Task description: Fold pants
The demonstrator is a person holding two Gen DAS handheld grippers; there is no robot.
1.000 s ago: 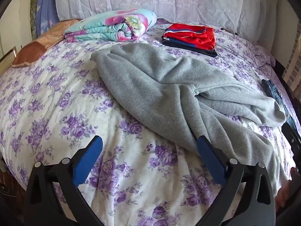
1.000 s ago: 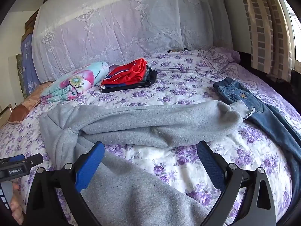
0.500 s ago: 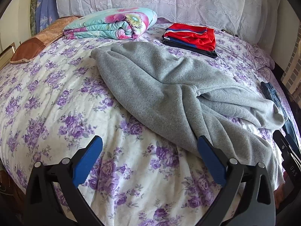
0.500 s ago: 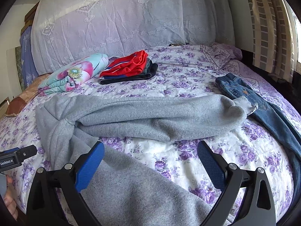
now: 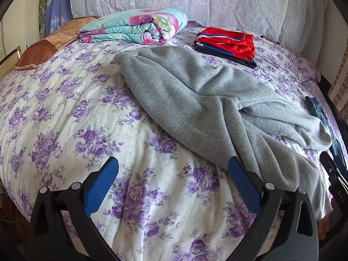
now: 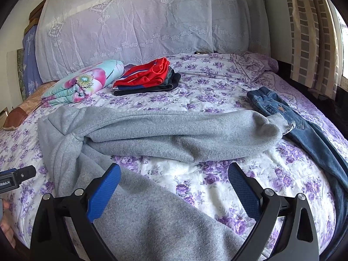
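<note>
Grey sweatpants (image 5: 195, 100) lie unfolded, legs splayed apart, mid floral bedspread (image 5: 65, 113). Left gripper (image 5: 173, 181) hovers off pants' near edge, fingers wide apart, empty. Right gripper (image 6: 174, 182) over pants' near leg, fingers wide apart, holding nothing. Jeans (image 6: 304, 126) touch pants' far cuff. Red folded stack (image 6: 148, 76), rolled floral blanket (image 6: 82, 82) beyond pants, near headboard.
</note>
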